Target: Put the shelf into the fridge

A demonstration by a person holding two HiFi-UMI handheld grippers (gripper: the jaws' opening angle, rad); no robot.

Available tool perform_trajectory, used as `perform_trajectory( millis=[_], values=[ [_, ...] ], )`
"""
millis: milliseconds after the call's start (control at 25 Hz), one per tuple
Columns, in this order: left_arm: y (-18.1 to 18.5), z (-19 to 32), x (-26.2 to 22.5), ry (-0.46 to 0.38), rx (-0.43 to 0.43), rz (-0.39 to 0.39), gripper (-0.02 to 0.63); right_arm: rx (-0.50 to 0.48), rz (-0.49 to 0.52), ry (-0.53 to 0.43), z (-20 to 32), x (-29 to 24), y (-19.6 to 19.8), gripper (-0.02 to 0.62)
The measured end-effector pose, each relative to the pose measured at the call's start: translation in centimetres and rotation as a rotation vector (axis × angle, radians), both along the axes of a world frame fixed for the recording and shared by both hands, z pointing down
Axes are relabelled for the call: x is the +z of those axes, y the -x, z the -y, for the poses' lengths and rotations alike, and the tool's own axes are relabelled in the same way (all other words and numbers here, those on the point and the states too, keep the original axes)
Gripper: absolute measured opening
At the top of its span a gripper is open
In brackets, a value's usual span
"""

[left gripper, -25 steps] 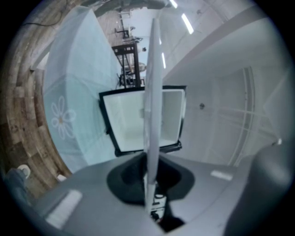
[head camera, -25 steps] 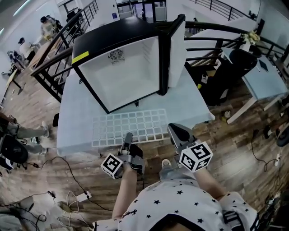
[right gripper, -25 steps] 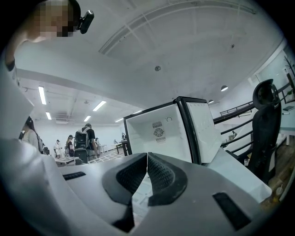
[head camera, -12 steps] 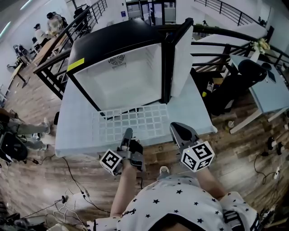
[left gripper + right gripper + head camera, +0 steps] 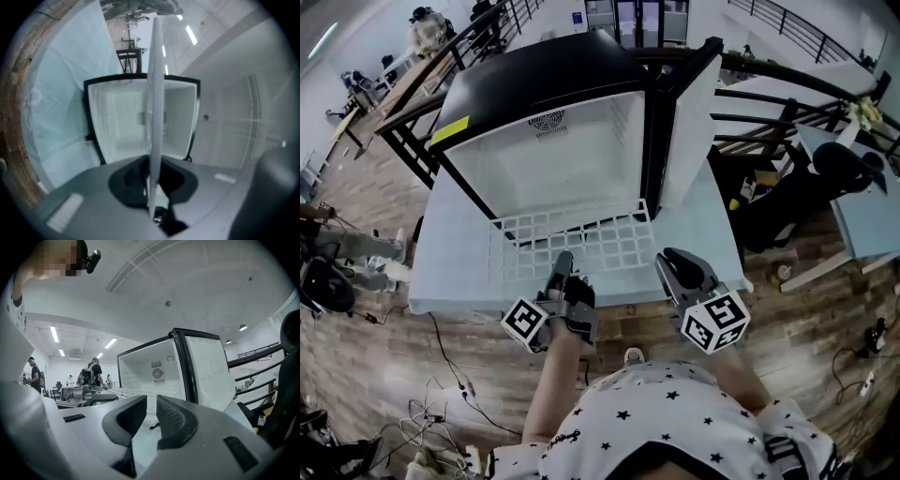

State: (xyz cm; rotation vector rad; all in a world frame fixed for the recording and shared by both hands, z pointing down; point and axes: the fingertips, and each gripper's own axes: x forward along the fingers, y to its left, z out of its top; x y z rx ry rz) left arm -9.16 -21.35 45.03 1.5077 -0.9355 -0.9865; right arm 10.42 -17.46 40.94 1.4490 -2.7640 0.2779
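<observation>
On the pale table (image 5: 450,272) in this open hall, the shelf (image 5: 572,246) runs straight ahead into the fridge (image 5: 553,89) mouth. The left gripper (image 5: 563,259) pinches its near edge. The right gripper (image 5: 674,259), clenched empty, hangs just beside.

Glossy black fridge (image 5: 553,80), white wire shelf (image 5: 581,231) (wood floor (image 5: 356,356)).

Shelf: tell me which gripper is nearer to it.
Left. The left gripper is clamped on the near edge of the shelf; the right gripper, shut and empty, sits just beside its near right corner.
</observation>
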Motion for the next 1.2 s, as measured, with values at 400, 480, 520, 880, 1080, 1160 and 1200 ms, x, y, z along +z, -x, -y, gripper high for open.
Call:
perform_trajectory(
  millis=[400, 480, 520, 880, 1080, 1160, 1200],
  values=[
    [-1.5, 2.2, -0.8, -0.007, -0.018, -0.027, 0.032, -0.073, -0.083, 0.02, 2.8, 1.3, 0.5, 0.163],
    [-1.5, 2.5, -0.9, -0.003, -0.024, -0.036, 0.032, -0.086, -0.099, 0.018, 3.1, 1.4, 0.8, 0.176],
    [-1.5, 2.7, -1.0, -0.004, -0.027, -0.039, 0.032, -0.09, -0.107, 0.017, 3.2, 1.5, 0.9, 0.182],
    [-1.4, 3.4, -1.9, -0.027, -0.02, -0.069, 0.032, -0.047, -0.14, -0.009, 4.3, 1.2, 0.6, 0.198],
    [-1.6, 4.0, -1.9, -0.025, -0.002, -0.065, 0.032, -0.043, -0.139, -0.027, 5.0, 1.0, 0.5, 0.196],
    [-1.7, 4.5, -2.0, -0.026, 0.006, -0.056, 0.032, -0.04, -0.139, -0.025, 5.4, 1.0, 0.4, 0.196],
    [-1.8, 4.7, -2.2, -0.028, 0.009, -0.052, 0.032, -0.037, -0.138, -0.023, 5.5, 1.0, 0.3, 0.196]
  ],
)
